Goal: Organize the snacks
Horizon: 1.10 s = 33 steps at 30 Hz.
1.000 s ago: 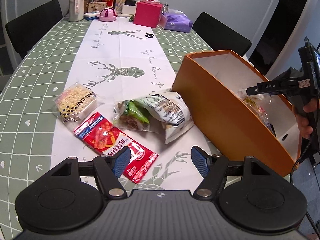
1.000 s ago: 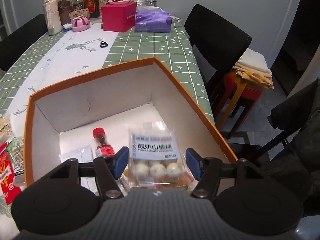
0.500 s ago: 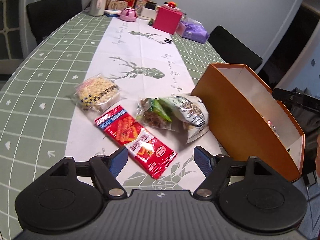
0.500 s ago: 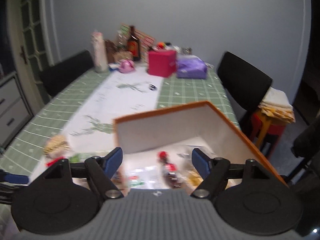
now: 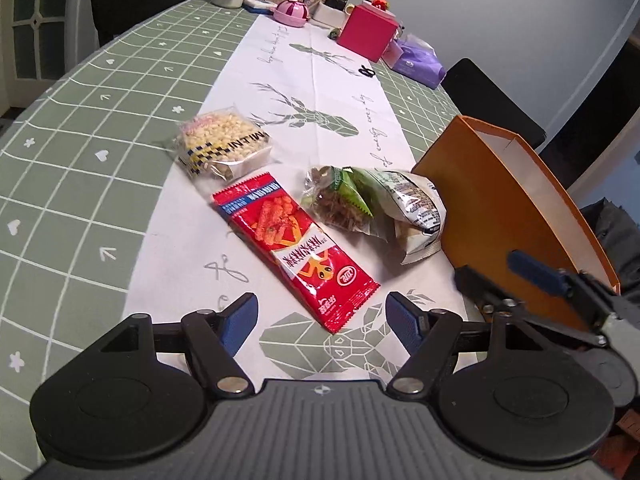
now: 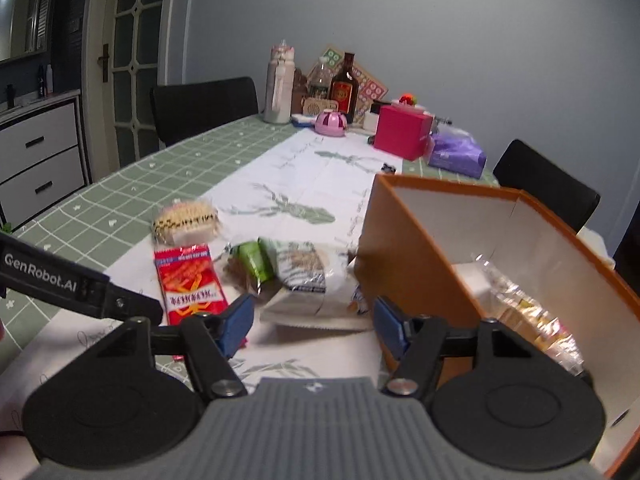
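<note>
Several snacks lie on the white table runner: a red packet [image 5: 296, 248] [image 6: 190, 284], a clear pack of pale puffed grains [image 5: 224, 146] [image 6: 186, 224], a green-and-clear bag [image 5: 340, 200] and a white bag [image 5: 412, 208] [image 6: 308, 276] leaning on the orange box [image 5: 492, 216] [image 6: 412, 256]. Wrapped snacks [image 6: 528, 312] lie inside the box. My left gripper [image 5: 322, 316] hovers over the red packet's near end, jaws closing with nothing between them. My right gripper [image 6: 312, 316] is just before the white bag, left of the box, jaws closing and empty.
At the table's far end stand a pink box [image 5: 368, 32], a purple pack [image 5: 416, 60], bottles and a pink round case [image 5: 292, 11]. A small black clip [image 5: 366, 71] lies on the runner. Black chairs [image 6: 208, 104] flank the table. The box stands near the table's right edge.
My right gripper let go of the pack of white balls inside the box, pulled out and swung left toward the snacks on the table. My left gripper sank closer to the red packet.
</note>
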Available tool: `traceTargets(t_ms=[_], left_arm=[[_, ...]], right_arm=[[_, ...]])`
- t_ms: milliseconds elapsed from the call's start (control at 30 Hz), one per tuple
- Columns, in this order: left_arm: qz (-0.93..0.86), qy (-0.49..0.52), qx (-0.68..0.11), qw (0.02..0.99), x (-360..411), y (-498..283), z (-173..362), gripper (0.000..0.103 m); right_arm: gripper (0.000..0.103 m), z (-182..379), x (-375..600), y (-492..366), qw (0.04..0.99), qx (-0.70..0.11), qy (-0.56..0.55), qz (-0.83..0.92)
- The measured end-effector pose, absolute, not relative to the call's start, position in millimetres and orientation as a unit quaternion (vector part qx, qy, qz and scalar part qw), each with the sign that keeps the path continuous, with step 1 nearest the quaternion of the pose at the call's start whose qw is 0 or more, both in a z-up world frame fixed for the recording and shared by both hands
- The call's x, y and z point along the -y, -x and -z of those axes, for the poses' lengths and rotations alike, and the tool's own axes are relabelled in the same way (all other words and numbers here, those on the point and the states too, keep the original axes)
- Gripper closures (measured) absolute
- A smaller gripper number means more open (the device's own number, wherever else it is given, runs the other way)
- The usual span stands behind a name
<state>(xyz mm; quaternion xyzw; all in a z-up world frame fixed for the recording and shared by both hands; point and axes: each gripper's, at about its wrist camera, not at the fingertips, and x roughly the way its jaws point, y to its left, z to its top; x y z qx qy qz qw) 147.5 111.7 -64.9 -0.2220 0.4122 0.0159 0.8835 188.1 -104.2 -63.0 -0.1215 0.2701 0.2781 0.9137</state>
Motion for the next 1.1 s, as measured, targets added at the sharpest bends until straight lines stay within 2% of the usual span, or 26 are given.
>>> traceTargets(t_ms=[33, 133, 167, 300, 367, 433, 500, 567, 667, 733, 933, 1000, 1067, 1100], left_arm=[[-0.016, 0.220, -0.413, 0.884, -109, -150, 67, 0.019], [-0.027, 0.212, -0.416, 0.884, -103, -159, 77, 0.027], [-0.028, 0.212, -0.419, 0.882, -103, -161, 81, 0.031], [-0.027, 0.204, -0.427, 0.880, -99, -167, 90, 0.035], [-0.026, 0.196, -0.425, 0.884, -95, -170, 92, 0.043], [-0.026, 0.182, -0.422, 0.888, -92, -172, 92, 0.044], [-0.025, 0.159, -0.422, 0.892, -88, -175, 93, 0.053], [-0.028, 0.132, -0.423, 0.896, -84, -175, 93, 0.075], [-0.032, 0.136, -0.432, 0.891, -92, -172, 92, 0.089], [-0.035, 0.143, -0.438, 0.887, -100, -168, 92, 0.092], [-0.056, 0.160, -0.441, 0.882, -126, -155, 90, 0.090], [-0.061, 0.170, -0.439, 0.880, -130, -154, 89, 0.082], [-0.056, 0.177, -0.436, 0.881, -129, -153, 87, 0.059], [-0.053, 0.178, -0.434, 0.881, -127, -153, 86, 0.055]], right_arm=[[0.047, 67, 102, -190, 0.912, -0.276, 0.117, -0.281], [0.054, 79, 95, -197, 0.911, -0.283, 0.122, -0.275], [0.054, 83, 94, -197, 0.910, -0.286, 0.124, -0.274], [0.057, 95, 94, -205, 0.907, -0.288, 0.124, -0.281], [0.057, 99, 93, -207, 0.906, -0.286, 0.126, -0.283], [0.057, 101, 93, -211, 0.906, -0.287, 0.129, -0.282], [0.056, 101, 94, -212, 0.906, -0.289, 0.123, -0.282], [0.056, 99, 96, -212, 0.907, -0.288, 0.120, -0.284], [0.054, 96, 96, -210, 0.907, -0.283, 0.122, -0.286], [0.050, 94, 95, -208, 0.907, -0.278, 0.122, -0.291], [0.049, 93, 89, -206, 0.905, -0.273, 0.126, -0.300], [0.049, 94, 88, -206, 0.905, -0.275, 0.124, -0.299], [0.049, 93, 88, -205, 0.905, -0.274, 0.122, -0.300], [0.049, 93, 88, -204, 0.905, -0.274, 0.122, -0.301]])
